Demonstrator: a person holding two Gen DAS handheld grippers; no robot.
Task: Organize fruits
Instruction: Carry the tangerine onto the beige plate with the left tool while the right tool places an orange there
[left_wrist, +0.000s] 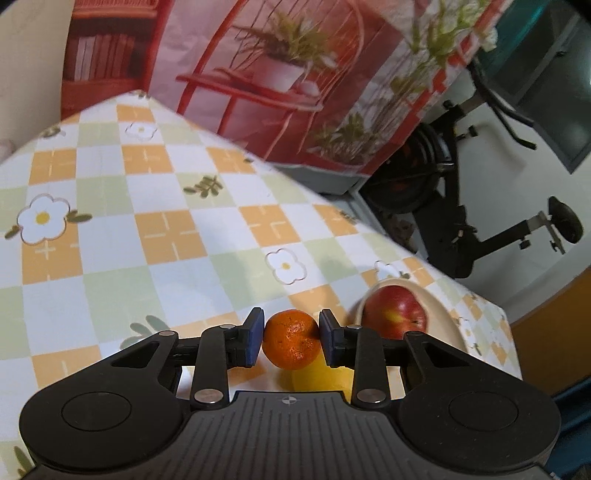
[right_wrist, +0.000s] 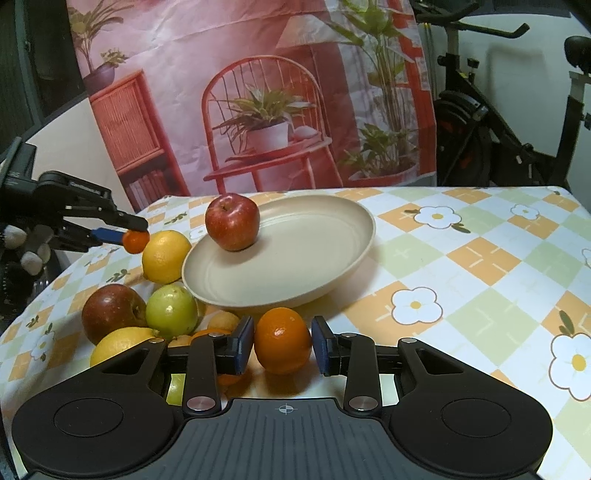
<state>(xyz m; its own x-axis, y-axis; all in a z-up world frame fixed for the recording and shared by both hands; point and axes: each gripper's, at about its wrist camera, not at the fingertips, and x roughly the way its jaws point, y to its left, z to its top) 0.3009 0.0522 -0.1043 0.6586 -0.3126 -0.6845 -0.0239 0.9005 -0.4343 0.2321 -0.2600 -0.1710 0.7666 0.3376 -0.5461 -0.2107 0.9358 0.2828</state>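
Note:
In the left wrist view, my left gripper (left_wrist: 291, 338) is shut on a small tangerine (left_wrist: 291, 343), held above the checked tablecloth. The same gripper (right_wrist: 135, 232) shows at the far left of the right wrist view, with the tangerine (right_wrist: 136, 240) above a lemon (right_wrist: 166, 256). My right gripper (right_wrist: 282, 345) is shut on an orange (right_wrist: 282, 341) just in front of the beige plate (right_wrist: 351, 229). A red apple (right_wrist: 232, 221) sits on the plate's left side. The apple (left_wrist: 395, 312) and plate (left_wrist: 443, 314) also lie right of the left gripper.
A pile of fruit lies left of the plate: a dark red apple (right_wrist: 110, 312), a green fruit (right_wrist: 171, 308), a second lemon (right_wrist: 118, 343) and smaller pieces. An exercise bike (right_wrist: 498, 122) and a printed backdrop (right_wrist: 258, 92) stand behind the table. The tablecloth (right_wrist: 480, 288) right of the plate is bare.

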